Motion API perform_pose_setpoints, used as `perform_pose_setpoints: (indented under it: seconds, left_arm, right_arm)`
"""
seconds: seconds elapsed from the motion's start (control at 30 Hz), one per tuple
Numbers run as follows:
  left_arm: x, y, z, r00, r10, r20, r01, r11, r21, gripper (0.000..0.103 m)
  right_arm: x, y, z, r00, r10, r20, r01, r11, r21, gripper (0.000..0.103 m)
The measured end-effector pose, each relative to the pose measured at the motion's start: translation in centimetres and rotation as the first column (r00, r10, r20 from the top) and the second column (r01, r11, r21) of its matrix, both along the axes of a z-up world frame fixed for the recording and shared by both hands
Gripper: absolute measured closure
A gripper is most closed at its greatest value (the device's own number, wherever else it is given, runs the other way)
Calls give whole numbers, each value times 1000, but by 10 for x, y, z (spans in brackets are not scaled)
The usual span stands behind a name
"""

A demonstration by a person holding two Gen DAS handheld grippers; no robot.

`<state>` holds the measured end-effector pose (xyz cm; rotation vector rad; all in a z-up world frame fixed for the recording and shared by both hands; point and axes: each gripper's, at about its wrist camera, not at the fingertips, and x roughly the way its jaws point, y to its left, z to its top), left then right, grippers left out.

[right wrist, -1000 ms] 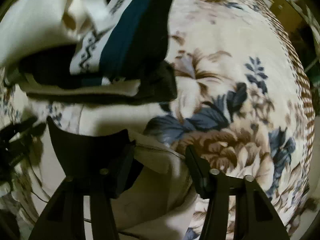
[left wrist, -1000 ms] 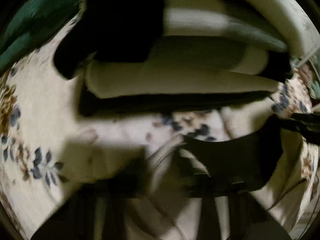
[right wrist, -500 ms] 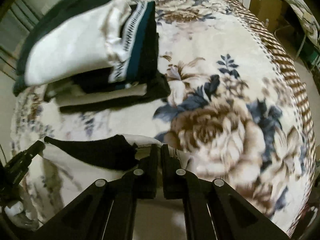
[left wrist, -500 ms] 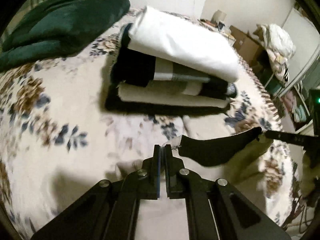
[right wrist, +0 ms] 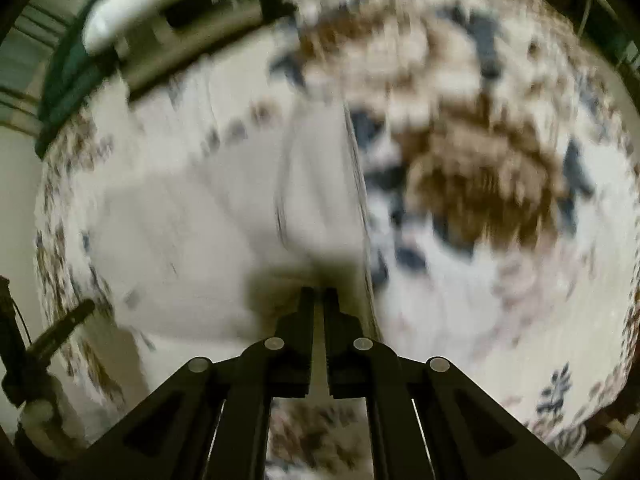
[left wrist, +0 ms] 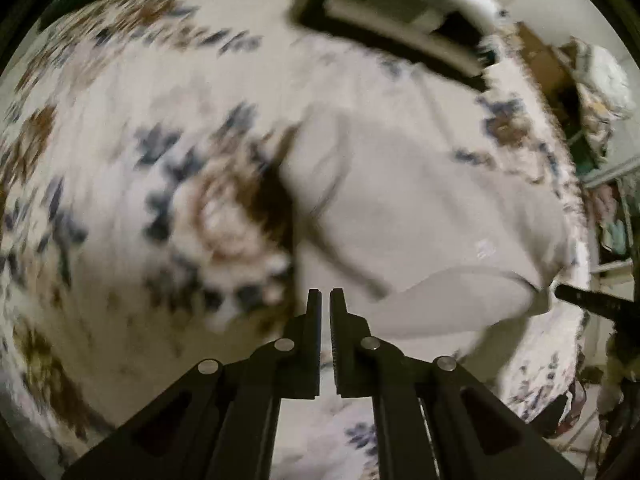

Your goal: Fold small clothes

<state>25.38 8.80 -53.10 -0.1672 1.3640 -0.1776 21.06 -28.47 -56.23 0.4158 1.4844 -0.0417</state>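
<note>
Left tongs (left wrist: 325, 300): fingers pressed nearly together with only a thin slit between them; whether any cloth is caught in the slit cannot be told.
Right tongs (right wrist: 319, 298): fingers drawn close, a narrow gap between; pale cloth shows through the gap, so they seem to pinch the garment's edge, though blur leaves this uncertain.
Pale garment (left wrist: 420, 208): a beige piece spread flat on the bed, ahead and to the right of the left tongs; in the right wrist view (right wrist: 224, 232) it lies ahead and to the left of the right tongs, its long edge running up to their tips.
Bed cover (left wrist: 132, 184): floral, brown and blue on cream, under everything.
Folded stack (left wrist: 404, 12): dark and light folded clothes, far ahead of both tongs, well apart from the garment.
Sharpness: both views are motion-blurred.
</note>
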Motion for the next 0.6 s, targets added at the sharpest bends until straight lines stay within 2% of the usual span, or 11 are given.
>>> perform_pose_setpoints:
  seconds: [0.07,0.1,0.13,0.2,0.3,0.43,0.47,0.5,0.53,0.57,0.6]
  left_arm:
    - [-7,11,1,999,47,-23,-48,998,-32,97]
    - [-8,17,1,996,81,-32,-83,993,-82,91]
    - [-6,22,1,993,108,-42,-112,985,-130,86]
    - [3,29,1,984,164,-70,-176,958,-228,63]
    - [22,27,-1,973,216,-79,-230,907,-354,56]
    - [48,6,-16,974,212,-79,-226,907,-356,56]
    - [51,3,-21,973,218,-77,-231,905,-357,59]
    - [53,1,-24,971,231,-66,-240,908,-343,69]
    - [54,-2,-24,969,242,-49,-244,913,-328,85]
    - [53,-3,-23,971,238,-36,-237,917,-322,101]
    - [51,-5,-16,971,239,-8,-230,923,-309,101]
  right_arm:
    - [-7,-8,-2,999,-29,-17,29,999,23,74]
    - [-12,-15,0,998,-60,-13,61,997,38,63]
    - [-13,-21,2,996,-87,-7,87,995,55,59]
    - [-15,-35,7,987,-162,3,161,979,125,58]
    - [-12,-53,6,955,-297,5,285,922,261,58]
    - [3,-61,-3,911,-413,4,382,846,373,53]
    - [7,-61,-10,902,-431,-14,400,825,400,53]
    - [10,-60,-18,889,-456,-36,427,801,420,53]
    - [15,-56,-19,883,-467,-40,439,794,421,59]
    - [16,-57,-20,872,-488,-35,457,788,412,83]
    - [17,-55,-19,869,-494,-29,462,789,405,92]
